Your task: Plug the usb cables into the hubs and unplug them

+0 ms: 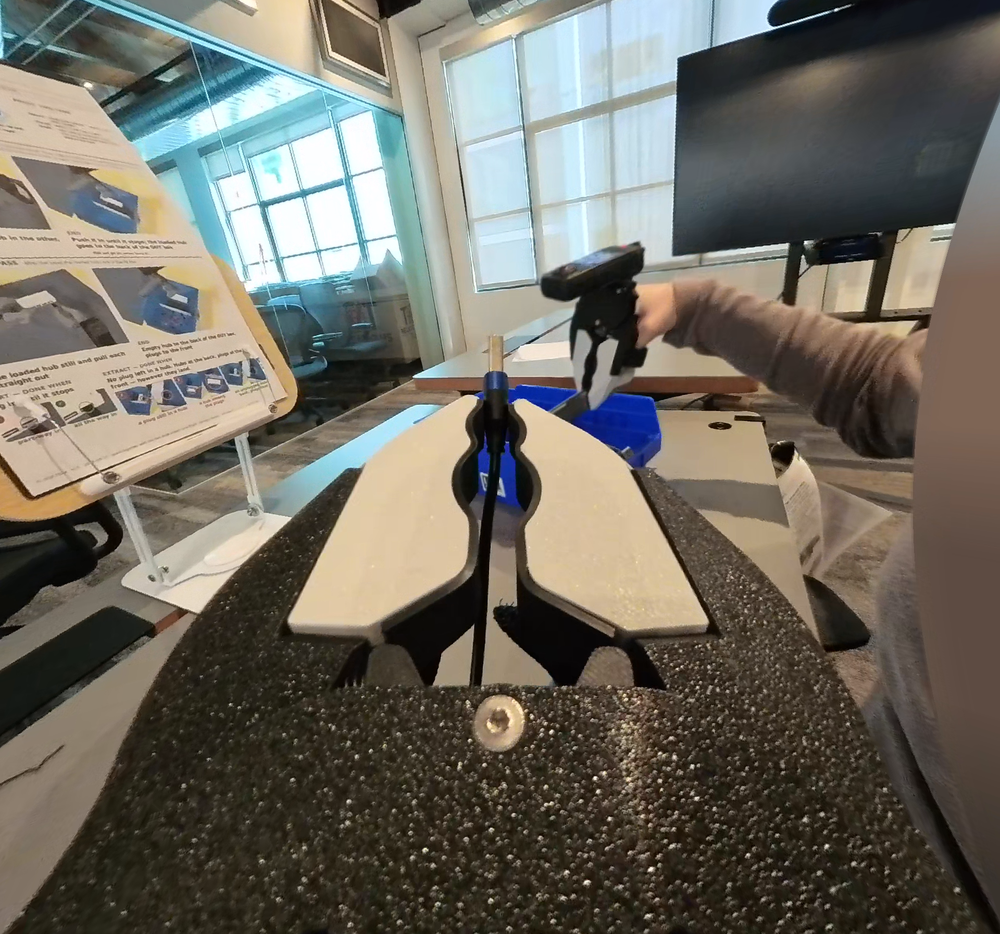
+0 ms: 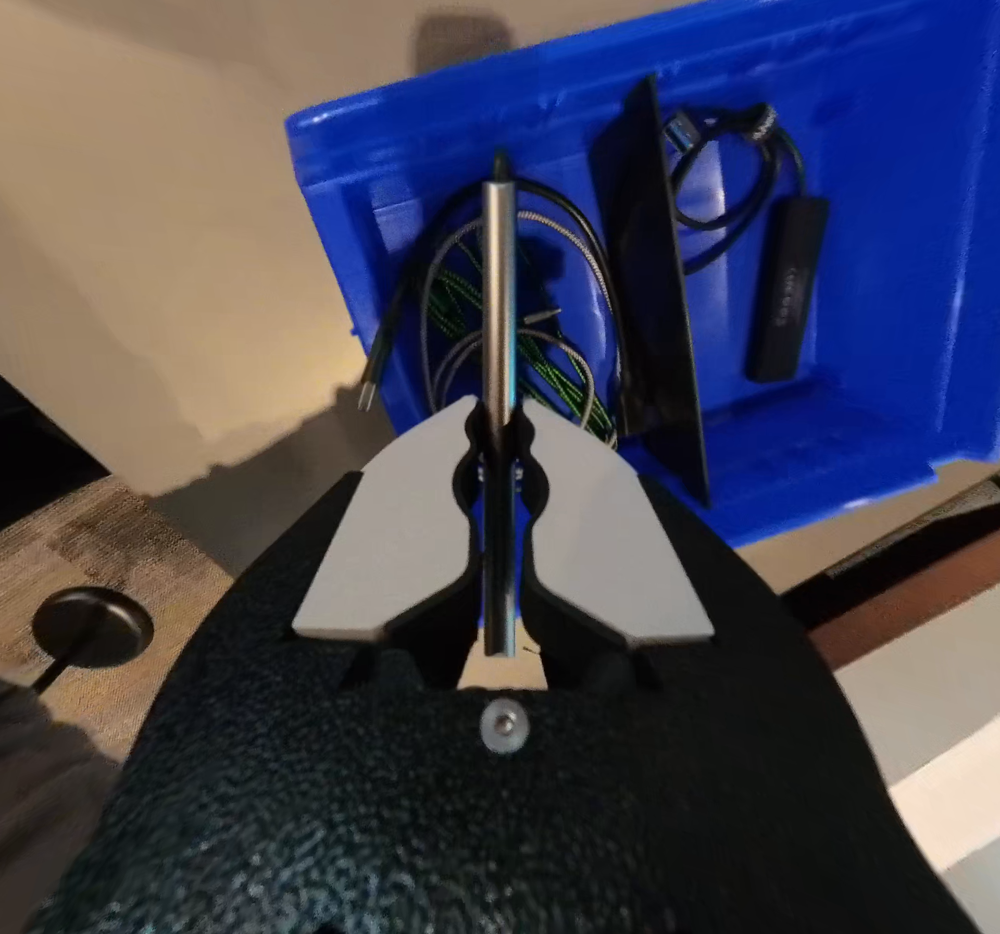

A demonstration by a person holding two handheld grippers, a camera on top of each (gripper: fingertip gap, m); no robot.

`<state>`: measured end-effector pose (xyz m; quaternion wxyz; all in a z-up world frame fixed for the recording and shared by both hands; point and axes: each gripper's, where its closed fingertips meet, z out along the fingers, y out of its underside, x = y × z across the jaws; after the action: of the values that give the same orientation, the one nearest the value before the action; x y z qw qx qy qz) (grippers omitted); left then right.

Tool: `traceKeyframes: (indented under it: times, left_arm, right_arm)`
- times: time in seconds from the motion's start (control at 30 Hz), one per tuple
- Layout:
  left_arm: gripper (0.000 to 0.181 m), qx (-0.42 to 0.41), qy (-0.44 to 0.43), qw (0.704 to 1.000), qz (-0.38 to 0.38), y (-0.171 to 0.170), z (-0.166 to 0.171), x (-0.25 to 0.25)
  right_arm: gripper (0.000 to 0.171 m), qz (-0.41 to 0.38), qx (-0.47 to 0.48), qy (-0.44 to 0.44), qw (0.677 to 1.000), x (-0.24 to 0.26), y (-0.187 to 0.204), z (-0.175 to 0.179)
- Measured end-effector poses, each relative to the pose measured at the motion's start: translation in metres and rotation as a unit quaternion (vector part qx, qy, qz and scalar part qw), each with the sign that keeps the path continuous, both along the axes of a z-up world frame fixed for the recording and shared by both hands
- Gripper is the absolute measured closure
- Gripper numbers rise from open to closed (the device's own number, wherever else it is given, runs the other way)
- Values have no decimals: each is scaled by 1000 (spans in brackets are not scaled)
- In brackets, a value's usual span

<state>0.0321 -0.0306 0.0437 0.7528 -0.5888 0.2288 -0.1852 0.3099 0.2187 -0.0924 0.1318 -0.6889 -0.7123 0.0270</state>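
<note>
My left gripper [image 1: 495, 410] is shut on a black USB cable [image 1: 483, 556]. Its blue-collared metal plug [image 1: 495, 361] sticks out past the fingertips, raised above the table. My right gripper [image 2: 500, 415] is shut on a slim silver hub [image 2: 499, 285], seen edge-on, held over the blue bin [image 2: 541, 96]. Under the hub lie several tangled cables [image 2: 454, 302] in the bin's left compartment. A black divider [image 2: 655, 285] separates them from a black hub [image 2: 787, 285] with its own cable. The right gripper [image 1: 587, 399] also shows in the left wrist view, at the bin [image 1: 633, 421].
An instruction board [image 1: 108, 258] on a white stand is at the left. A dark monitor [image 1: 822, 139] stands behind. A person's sleeve [image 1: 784, 350] reaches across from the right. A plastic bag with paper [image 1: 806, 502] lies at the right. One cable end [image 2: 379, 356] hangs over the bin's wall. Left tips to right tips: about 40 cm.
</note>
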Motion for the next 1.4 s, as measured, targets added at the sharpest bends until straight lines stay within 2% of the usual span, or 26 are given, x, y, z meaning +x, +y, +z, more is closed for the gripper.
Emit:
traceKeyframes:
  times: [0.03, 0.13, 0.33, 0.53, 0.67, 0.8, 0.87, 0.97, 1.03, 1.13, 1.27, 1.4]
  left_arm:
    - [174, 0, 0, 1000, 0, -1, 0, 0]
    - [174, 1, 4, 1000, -3, -3, 1, 2]
    - [174, 0, -1, 1000, -22, -4, -2, 4]
    - [174, -4, -8, 999, -32, -2, -7, 6]
    - [173, -7, -10, 999, -34, -1, -8, 6]
    - [174, -10, -16, 999, -40, 1, -8, 8]
    - [174, -12, -18, 999, -45, 2, -8, 10]
    - [174, -14, -15, 999, -44, 5, -8, 14]
    - [174, -15, -16, 999, -45, 6, -8, 15]
    - [174, -15, -23, 998, -52, 9, -8, 18]
    - [173, -12, -44, 997, -65, 11, -6, 18]
    - [174, -3, -80, 994, -80, 9, -3, 13]
  right_arm:
    - [162, 3, -1, -8, 1000, -3, 2, -7]
    - [162, 11, 5, -32, 999, -6, 9, -28]
    - [162, 2, -29, -23, 999, -1, 10, -63]
    - [162, 1, -38, 5, 999, 1, 5, -66]
    - [162, -6, -34, 38, 999, 4, 6, -41]
    - [162, -45, 46, 148, 987, 4, 45, 30]
    - [162, -54, 104, 151, 982, 8, 70, 57]
    - [162, -55, 172, 98, 979, 8, 104, 78]
    - [162, -53, 195, 13, 979, 9, 122, 72]
    - [162, -36, 178, -92, 979, 1, 138, 40]
    - [162, -39, 116, -98, 988, -22, 143, -8]
    - [158, -71, 81, -34, 994, -38, 144, -32]
